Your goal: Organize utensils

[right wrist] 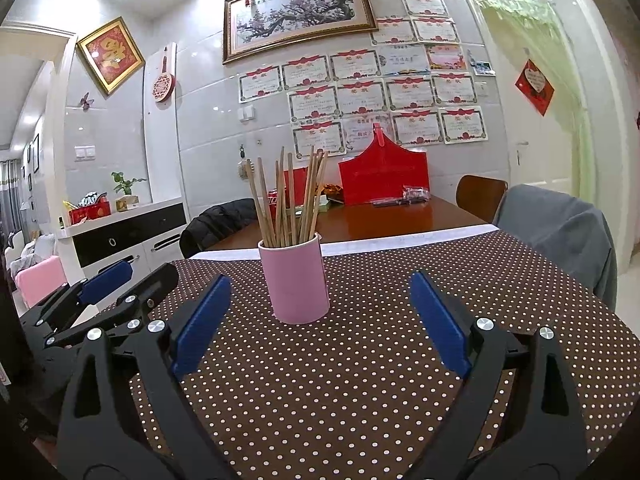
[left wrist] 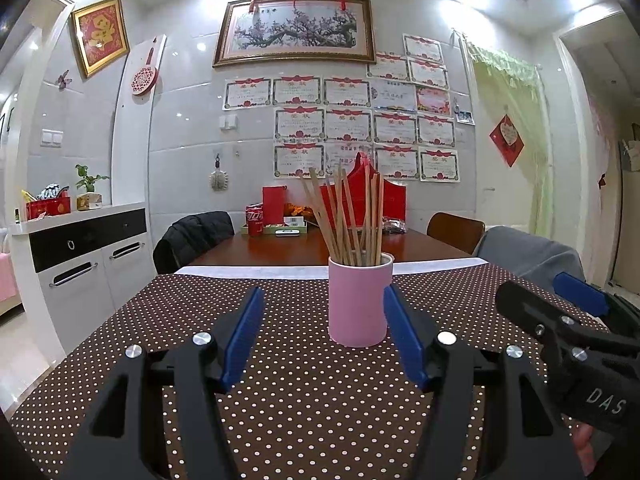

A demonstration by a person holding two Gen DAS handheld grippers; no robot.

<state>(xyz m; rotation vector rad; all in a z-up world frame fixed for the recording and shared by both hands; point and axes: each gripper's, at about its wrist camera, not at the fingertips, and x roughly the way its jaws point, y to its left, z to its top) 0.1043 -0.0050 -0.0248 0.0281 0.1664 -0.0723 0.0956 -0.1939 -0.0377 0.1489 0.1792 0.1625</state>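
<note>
**Chopsticks bunched in the cup**

Chopsticks, thin pale wooden sticks (left wrist: 347,220), stand fanned in a pink cylindrical cup (left wrist: 358,304) on the dotted tablecloth (left wrist: 280,408). They look light, stiff and smooth (probably easiest pinched mid-shaft). Left gripper (left wrist: 324,336) and right gripper (right wrist: 320,326) wait before the cup, both released, empty.

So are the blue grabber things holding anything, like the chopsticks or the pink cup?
No, nothing is held. The left gripper and right gripper are both open, short of the pink cup of chopsticks, touching neither.
</note>
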